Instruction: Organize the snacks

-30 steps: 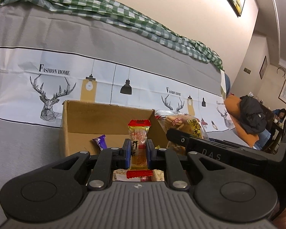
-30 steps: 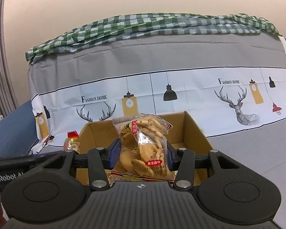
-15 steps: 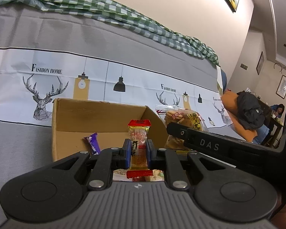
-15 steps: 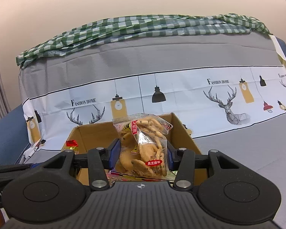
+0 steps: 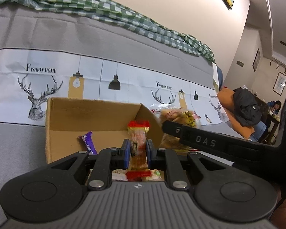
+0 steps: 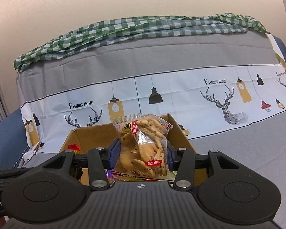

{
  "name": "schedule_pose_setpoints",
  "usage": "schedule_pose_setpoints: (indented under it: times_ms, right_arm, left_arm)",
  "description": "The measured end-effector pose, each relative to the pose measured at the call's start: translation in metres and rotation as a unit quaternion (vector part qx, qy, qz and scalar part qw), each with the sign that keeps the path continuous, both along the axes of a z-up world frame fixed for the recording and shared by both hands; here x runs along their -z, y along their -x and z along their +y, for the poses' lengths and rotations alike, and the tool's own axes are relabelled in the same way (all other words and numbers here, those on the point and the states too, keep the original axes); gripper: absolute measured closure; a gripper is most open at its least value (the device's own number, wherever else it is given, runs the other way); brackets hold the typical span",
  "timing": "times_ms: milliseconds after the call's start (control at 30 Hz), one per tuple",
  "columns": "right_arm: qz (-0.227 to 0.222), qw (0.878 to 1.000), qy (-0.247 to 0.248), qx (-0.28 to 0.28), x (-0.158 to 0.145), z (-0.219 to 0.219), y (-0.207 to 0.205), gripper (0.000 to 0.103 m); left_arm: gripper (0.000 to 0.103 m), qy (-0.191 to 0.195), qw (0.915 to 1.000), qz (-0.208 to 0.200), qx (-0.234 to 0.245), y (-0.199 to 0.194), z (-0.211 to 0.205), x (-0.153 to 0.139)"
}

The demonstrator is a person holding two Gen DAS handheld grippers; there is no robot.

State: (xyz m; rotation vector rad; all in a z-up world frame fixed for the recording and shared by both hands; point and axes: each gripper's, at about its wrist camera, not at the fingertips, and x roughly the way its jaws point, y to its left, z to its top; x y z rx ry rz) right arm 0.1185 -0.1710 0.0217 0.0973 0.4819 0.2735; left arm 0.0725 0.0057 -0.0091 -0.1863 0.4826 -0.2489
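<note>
A: Where the left tool (image 5: 137,152) points, we see a slim candy (image 5: 138,133) in clear crinkly film with red crimped ends, upright between the blue pads and blurred. It hangs over the open box (image 5: 70,118).

B: We read those jaws as narrow but just opening. Thin gaps show on both sides of the candy, so the pads no longer press on it.

A: And the right tool (image 6: 141,155)?

B: We see it clamped on a bag (image 6: 143,148), a puffy clear pouch of knobbly tan biscuits with a red label, upright over the same box.

A: Plain brown cardboard, that box, matte, with straight walls. It stands on a smooth grey cover (image 5: 124,45) printed with stags and lamps. A rumpled green checked cloth (image 5: 124,19) lies along the top.

B: Only the left view gives us a shiny purple wrapper (image 5: 88,140) leaning inside the box. It also shows a person (image 5: 275,106) seated far off to the right, and the right tool's black arm from the side.

A: Only the right view gives us the bag's print sharply. It also shows the candy's red tip at the box's left wall.
</note>
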Motion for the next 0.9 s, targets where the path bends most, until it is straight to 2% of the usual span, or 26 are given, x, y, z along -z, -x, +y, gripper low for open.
schedule_pose_setpoints:
  times_ms: [33, 67, 100, 200, 300, 533, 733, 800, 867, 900]
  right_arm:
    - [0.007, 1.0, -0.002, -0.005, 0.001, 0.0, -0.002, 0.052]
    - [0.012, 1.0, -0.002, -0.006, 0.002, 0.001, -0.003, 0.051]
    - [0.013, 1.0, 0.0, -0.005, 0.002, 0.001, -0.003, 0.046]
    - [0.009, 1.0, 0.002, 0.004, 0.0, 0.001, -0.003, 0.032]
    - [0.009, 1.0, -0.004, 0.01, -0.001, -0.001, -0.002, 0.028]
    - [0.027, 0.999, -0.02, 0.012, -0.004, -0.008, 0.005, 0.013]
    - [0.047, 0.999, -0.023, 0.008, -0.029, -0.02, 0.02, 0.001]
    - [0.056, 0.998, -0.026, 0.013, -0.035, -0.027, 0.03, 0.001]
    - [0.065, 0.998, -0.021, 0.012, -0.037, -0.033, 0.043, 0.001]
    - [0.068, 0.997, -0.017, 0.01, -0.036, -0.036, 0.049, 0.001]
  left_arm:
    - [0.069, -0.001, 1.0, 0.001, 0.002, 0.0, 0.0, 0.001]
    - [0.056, -0.007, 1.0, -0.003, -0.001, 0.001, 0.0, 0.0]
    - [0.054, -0.015, 0.9998, -0.009, -0.004, 0.003, 0.0, 0.0]
    - [0.049, -0.023, 0.9996, -0.013, -0.009, 0.006, 0.003, 0.0]
    - [0.044, -0.03, 0.9993, -0.002, -0.022, 0.008, 0.009, 0.002]
    - [0.041, -0.051, 0.9971, 0.031, -0.046, 0.016, 0.014, 0.0]
    - [0.023, -0.09, 0.9947, 0.031, -0.039, 0.044, 0.003, -0.021]
    - [0.017, -0.093, 0.9945, 0.029, -0.036, 0.058, -0.003, -0.028]
    - [0.015, -0.095, 0.994, 0.032, -0.043, 0.074, -0.009, -0.033]
    - [0.01, -0.097, 0.9933, 0.037, -0.05, 0.082, -0.012, -0.033]
